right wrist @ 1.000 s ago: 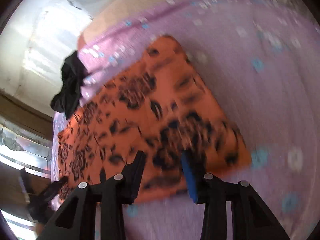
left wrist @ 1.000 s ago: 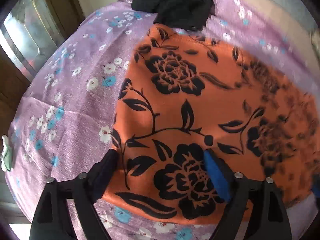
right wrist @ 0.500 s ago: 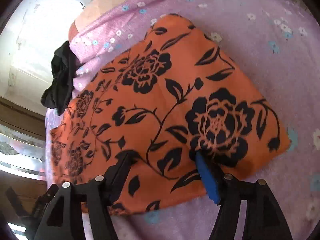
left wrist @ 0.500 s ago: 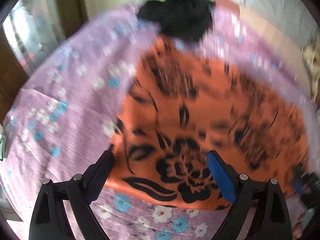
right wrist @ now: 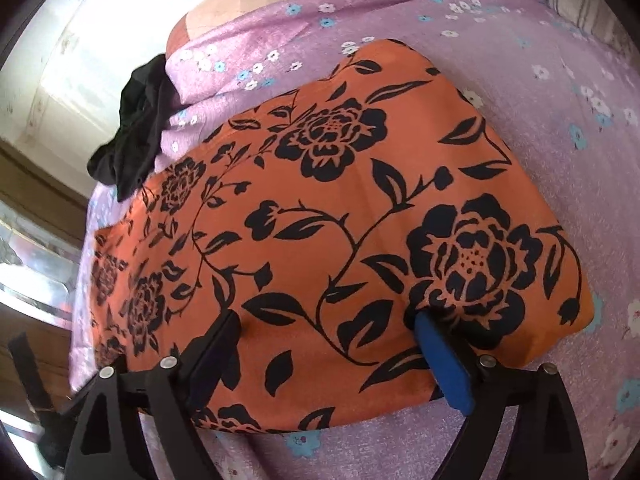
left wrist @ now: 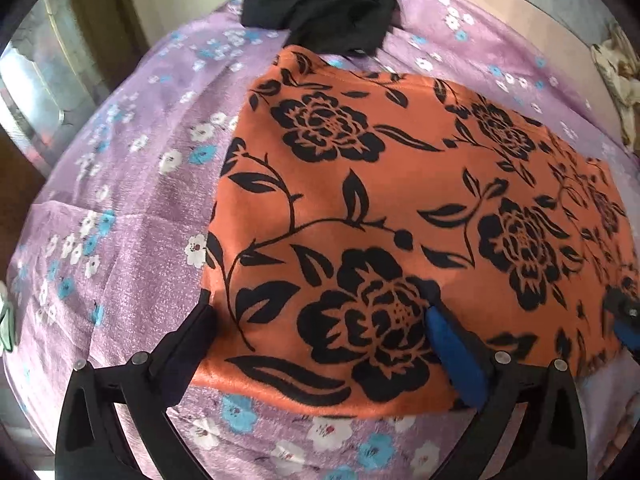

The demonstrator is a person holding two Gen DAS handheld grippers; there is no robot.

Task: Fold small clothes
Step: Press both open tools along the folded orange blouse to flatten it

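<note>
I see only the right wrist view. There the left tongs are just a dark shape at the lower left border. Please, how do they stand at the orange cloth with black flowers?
Observer: The left tongs are wide open and have just been opening further. The near left corner of the orange cloth with black flowers lies between them, not pinched.
Operator: Are both fingers over the cloth?
Observer: No. The blue pad is over the cloth. The black finger is beside its edge, over the purple flowered sheet.
Operator: Is something else on that side?
Observer: A small pale green and white thing shows at the left border. I cannot tell what it is.
</note>
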